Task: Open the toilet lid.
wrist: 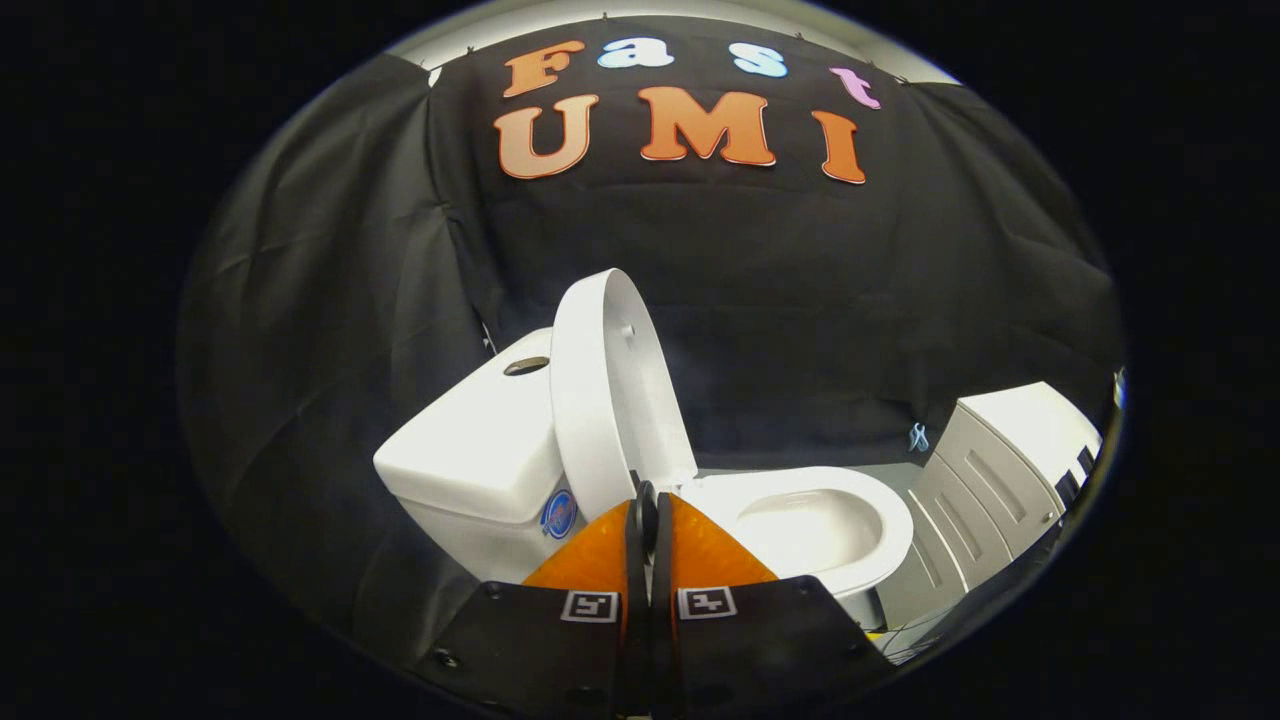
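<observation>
The claw [648,500] has its fingers pressed together, holding nothing, just near the raised toilet lid [610,380], which leans against the tank [480,440]. The bowl [810,525] lies open; a white cabinet [1000,470] stands right.

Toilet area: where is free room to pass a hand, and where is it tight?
Free: above the seat and bowl, between raised lid and cabinet. Tight: lid against tank. The gripper, fingers together, sits at the lid's lower edge.

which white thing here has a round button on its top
The toilet tank, behind the raised lid; the cabinet beyond the bowl has none. The tool is shut on nothing.
</observation>
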`<action>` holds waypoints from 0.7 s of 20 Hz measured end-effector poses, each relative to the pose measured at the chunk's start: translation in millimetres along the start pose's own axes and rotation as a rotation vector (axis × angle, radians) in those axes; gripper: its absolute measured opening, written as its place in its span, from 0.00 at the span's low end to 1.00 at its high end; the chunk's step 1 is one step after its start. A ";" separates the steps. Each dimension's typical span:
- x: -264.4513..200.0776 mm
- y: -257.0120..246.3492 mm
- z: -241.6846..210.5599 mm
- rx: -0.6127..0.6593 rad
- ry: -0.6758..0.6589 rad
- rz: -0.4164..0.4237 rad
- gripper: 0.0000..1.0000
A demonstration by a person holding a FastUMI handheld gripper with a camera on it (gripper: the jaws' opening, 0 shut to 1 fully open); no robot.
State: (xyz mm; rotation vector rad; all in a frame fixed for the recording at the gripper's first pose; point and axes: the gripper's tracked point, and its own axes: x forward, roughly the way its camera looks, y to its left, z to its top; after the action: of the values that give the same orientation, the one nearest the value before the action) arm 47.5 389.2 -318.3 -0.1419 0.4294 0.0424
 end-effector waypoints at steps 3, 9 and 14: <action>1.9 6.9 -1.7 -0.020 -0.002 -0.003 0.08; 2.0 8.2 -1.1 -0.061 -0.011 -0.022 0.08; -2.8 15.5 4.4 -0.047 -0.026 0.022 0.18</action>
State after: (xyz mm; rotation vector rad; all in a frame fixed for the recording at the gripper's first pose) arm 45.6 405.1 -315.2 -0.1831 0.4040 0.0757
